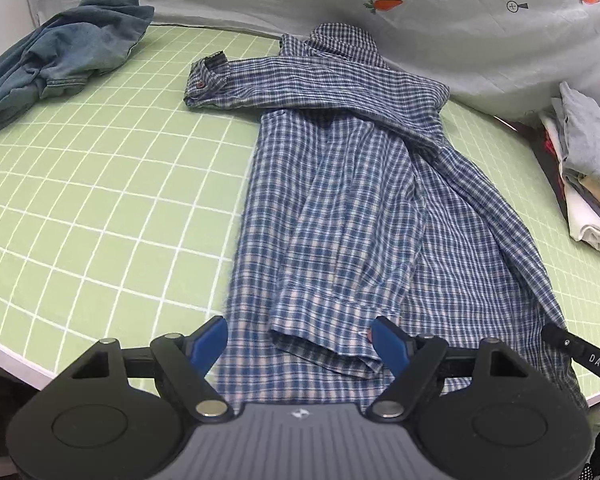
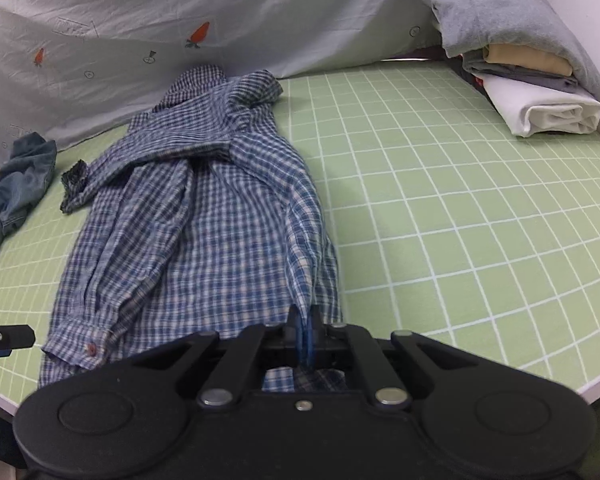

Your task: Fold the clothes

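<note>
Left wrist view: the left claw [image 1: 300, 340] is seen spread wide, its two blue fingers [image 1: 210, 342] set well apart and holding nothing. Between and just ahead of them lies the near hem of a blue checked shirt [image 1: 340, 200], which is spread lengthwise on the green gridded bench [image 1: 100, 200], its collar at the far end. One sleeve is folded down the middle of the shirt, and its cuff [image 1: 332, 340] rests just ahead of the claw, close to the right-hand finger. The other sleeve is laid across the chest toward the left, ending in a cuff with a dark red button. Far ahead and to the left, a crumpled denim garment [image 1: 60, 48] is seen on the bench. Far to the right, a stack of folded clothes [image 1: 584, 168] is seen at the bench edge. A pale sheet printed with carrots [image 1: 420, 20] is hung behind the bench.

In the right wrist view, the right claw [image 2: 306, 340] is closed narrowly on the shirt [image 2: 204, 208]; a fold of the right-hand edge near the hem is pinched between its blue fingers [image 2: 306, 344] and drawn up into a ridge. The rest of the shirt extends ahead and to the left of this claw. The folded stack [image 2: 520, 72] is seen far ahead to the right, the denim garment [image 2: 16, 184] far to the left.
</note>
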A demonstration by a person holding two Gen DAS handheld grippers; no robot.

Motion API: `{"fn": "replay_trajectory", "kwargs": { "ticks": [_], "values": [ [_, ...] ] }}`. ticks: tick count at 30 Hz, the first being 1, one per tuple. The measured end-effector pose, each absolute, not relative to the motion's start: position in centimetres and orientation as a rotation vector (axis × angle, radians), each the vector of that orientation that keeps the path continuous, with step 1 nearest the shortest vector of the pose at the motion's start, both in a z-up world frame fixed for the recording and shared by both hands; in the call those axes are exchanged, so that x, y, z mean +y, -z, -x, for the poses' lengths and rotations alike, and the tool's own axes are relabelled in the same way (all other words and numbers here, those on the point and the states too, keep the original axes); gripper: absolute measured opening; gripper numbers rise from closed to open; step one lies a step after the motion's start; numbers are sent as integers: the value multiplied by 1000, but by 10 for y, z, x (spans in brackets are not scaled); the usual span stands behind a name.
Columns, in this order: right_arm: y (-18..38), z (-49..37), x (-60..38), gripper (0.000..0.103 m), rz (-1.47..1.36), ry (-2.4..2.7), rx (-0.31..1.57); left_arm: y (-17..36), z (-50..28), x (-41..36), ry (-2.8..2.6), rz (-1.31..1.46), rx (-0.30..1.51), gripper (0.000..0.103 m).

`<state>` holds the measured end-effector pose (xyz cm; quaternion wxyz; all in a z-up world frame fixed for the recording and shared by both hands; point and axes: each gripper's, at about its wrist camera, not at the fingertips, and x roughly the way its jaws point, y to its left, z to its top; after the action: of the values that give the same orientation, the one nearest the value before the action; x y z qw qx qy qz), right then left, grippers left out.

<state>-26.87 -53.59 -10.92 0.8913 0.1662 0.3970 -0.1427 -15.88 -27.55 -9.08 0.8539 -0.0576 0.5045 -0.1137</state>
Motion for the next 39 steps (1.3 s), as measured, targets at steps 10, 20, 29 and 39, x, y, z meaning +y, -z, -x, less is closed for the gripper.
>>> {"fn": "replay_trajectory", "kwargs": {
  "ticks": [10, 20, 29, 39],
  "values": [
    [132, 239, -461, 2, -443, 305, 832, 86, 138, -200, 312, 36, 1045, 80],
    [153, 220, -420, 8, -533, 332, 872, 101, 127, -138, 249, 51, 1094, 80],
    [133, 231, -433, 56, -528, 390, 833, 105, 111, -162, 307, 101, 1110, 85],
    [116, 213, -473, 103, -340, 440, 820, 107, 91, -204, 266, 154, 1119, 85]
  ]
}}
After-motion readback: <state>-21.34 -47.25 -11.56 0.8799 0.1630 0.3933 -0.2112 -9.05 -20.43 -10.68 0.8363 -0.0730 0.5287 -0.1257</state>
